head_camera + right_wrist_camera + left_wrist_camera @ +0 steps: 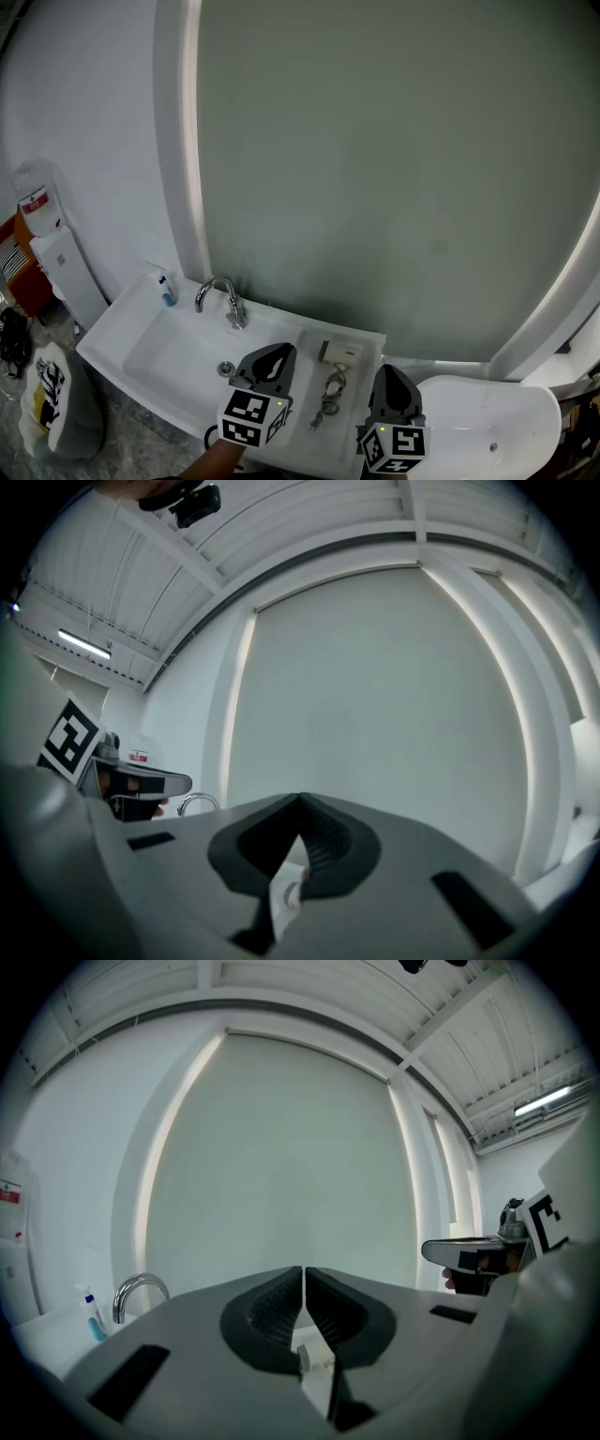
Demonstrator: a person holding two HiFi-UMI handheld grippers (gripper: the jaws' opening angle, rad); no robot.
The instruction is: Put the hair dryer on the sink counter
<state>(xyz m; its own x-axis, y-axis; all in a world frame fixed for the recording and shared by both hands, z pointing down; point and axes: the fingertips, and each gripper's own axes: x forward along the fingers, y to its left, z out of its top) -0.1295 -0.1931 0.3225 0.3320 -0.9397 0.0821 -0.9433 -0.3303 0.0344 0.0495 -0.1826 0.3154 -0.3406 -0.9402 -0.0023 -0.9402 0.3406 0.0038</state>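
Observation:
A pale hair dryer (339, 352) lies on the white sink counter (370, 339), right of the basin, with its dark cord (327, 395) coiled in front of it. My left gripper (280, 350) hovers just left of the cord, jaws shut and empty. In the left gripper view the left gripper (305, 1270) shows both pads pressed together, with nothing between them. My right gripper (390, 371) hangs just right of the cord. In the right gripper view the right gripper (300, 800) has its jaws meeting at the tips, with nothing held.
A chrome faucet (219, 296) and a small blue bottle (167, 293) stand behind the basin (159, 352). A big oval panel fills the wall above. A white rounded fixture (487, 422) is at the right; a water dispenser (58, 262) and a bag (47, 398) stand at the left.

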